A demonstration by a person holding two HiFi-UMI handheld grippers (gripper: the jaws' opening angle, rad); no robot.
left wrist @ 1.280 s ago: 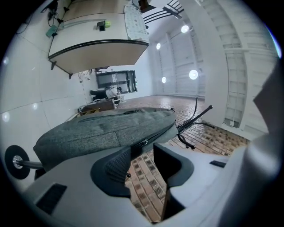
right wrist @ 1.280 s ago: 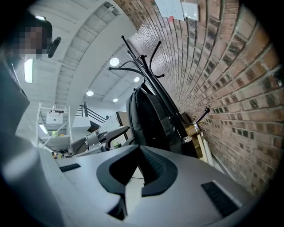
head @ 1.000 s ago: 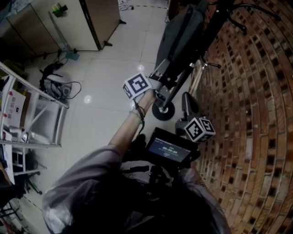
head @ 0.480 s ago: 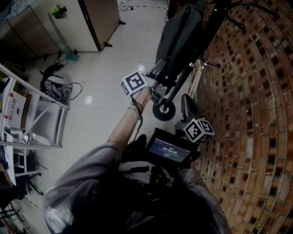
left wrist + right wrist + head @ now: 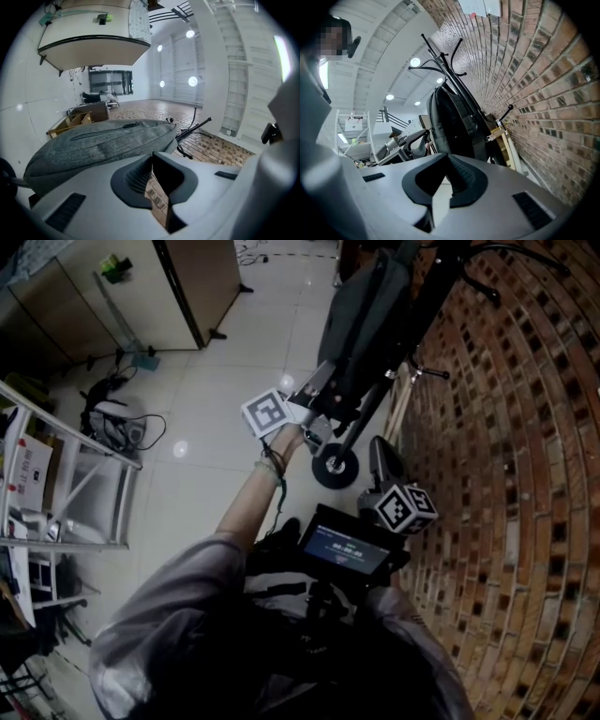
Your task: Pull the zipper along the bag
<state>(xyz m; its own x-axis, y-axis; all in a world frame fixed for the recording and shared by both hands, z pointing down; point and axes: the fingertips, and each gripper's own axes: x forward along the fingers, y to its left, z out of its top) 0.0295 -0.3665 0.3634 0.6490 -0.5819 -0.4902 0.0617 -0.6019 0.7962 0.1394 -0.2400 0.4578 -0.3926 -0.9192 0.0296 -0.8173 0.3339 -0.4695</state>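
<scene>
Head view is showing a wide stretch of white tiled floor [image 5: 216, 427] lying open to the left of the grey fabric bag [image 5: 361, 320], which is hanging from a black metal coat stand [image 5: 441, 277]. A red brick wall [image 5: 506, 427] is closing off the right side close behind the stand, and a white metal shelving frame [image 5: 75, 474] is standing well apart at the far left. The person's bare left forearm [image 5: 251, 493] is reaching forward out of a grey sleeve, bringing the left gripper [image 5: 319, 385] up to the bag's lower end, just above a black caster wheel [image 5: 334, 466]. Left gripper view is showing jaws that have just been closing: the pads are meeting at their tips with nothing between them, and only brick is showing through the slit below. In that view the bag is lying just beyond the tips, and its dark zipper [image 5: 103, 132] is running along the side facing the camera, apart from the jaws. The right gripper [image 5: 382, 454] is hanging back nearer the person's chest beside the wall. Right gripper view is showing its pads together as well, holding nothing, with the bag ahead and apart. The head view's upper edge is cutting off the bag's top, and I cannot tell whether the left gripper is touching the fabric.
</scene>
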